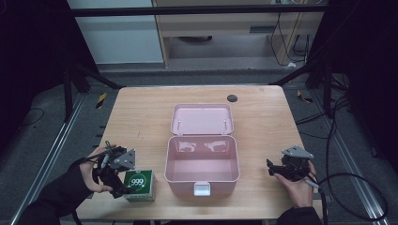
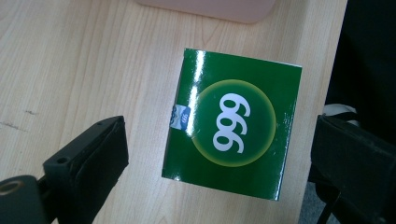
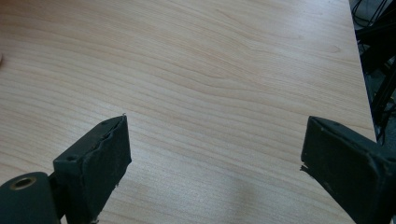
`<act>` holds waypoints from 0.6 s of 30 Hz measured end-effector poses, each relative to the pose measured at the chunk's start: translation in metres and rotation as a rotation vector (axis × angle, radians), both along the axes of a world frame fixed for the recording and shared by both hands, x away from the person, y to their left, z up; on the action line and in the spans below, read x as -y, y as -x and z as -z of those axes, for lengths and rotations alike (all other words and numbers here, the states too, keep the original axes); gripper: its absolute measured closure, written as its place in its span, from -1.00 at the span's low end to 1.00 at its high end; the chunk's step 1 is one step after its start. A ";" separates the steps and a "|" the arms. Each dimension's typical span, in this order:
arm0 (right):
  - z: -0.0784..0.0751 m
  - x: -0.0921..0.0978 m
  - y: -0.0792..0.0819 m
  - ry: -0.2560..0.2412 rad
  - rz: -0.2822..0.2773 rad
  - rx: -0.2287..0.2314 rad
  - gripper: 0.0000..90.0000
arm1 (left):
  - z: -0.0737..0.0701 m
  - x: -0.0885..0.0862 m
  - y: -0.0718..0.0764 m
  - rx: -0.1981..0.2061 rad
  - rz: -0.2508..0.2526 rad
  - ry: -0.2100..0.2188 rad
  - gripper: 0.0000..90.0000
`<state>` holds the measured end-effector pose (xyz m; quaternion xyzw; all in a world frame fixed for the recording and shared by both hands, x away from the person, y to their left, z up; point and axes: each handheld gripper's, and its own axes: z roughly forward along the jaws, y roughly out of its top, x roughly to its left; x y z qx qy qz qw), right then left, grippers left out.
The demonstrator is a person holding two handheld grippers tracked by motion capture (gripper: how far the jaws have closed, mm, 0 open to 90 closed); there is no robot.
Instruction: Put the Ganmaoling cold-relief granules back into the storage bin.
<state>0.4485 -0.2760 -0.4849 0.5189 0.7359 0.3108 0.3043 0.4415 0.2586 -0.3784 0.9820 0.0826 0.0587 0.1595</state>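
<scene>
A green box printed "999" [image 1: 140, 184] stands on the wooden table [image 1: 141, 122] near its front edge, left of an open pink case [image 1: 202, 161]. My left gripper [image 1: 123, 183] hangs just above the green box [image 2: 233, 123], open, with one jaw on each side and neither touching it. At the front right, my right gripper [image 1: 272, 168] is held open over bare wood [image 3: 210, 93], its jaws wide apart with nothing between them. The case's lid [image 1: 202, 119] lies back flat and its inside holds nothing.
A small dark round disc [image 1: 232, 98] lies near the table's far edge. The table's front edge [image 2: 322, 93] runs just beside the green box. Cables [image 1: 347, 187] trail on the floor to the right. Metal frame legs and a cabinet stand beyond the table.
</scene>
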 end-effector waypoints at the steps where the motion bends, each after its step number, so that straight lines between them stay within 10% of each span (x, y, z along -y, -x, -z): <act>1: 0.000 0.000 0.000 0.002 0.000 -0.001 -0.81 | 0.001 0.001 0.000 -0.001 0.004 -0.006 -0.92; 18: 0.002 0.000 -0.001 0.007 -0.002 -0.009 -0.82 | 0.021 0.018 -0.005 -0.032 0.056 -0.073 -0.91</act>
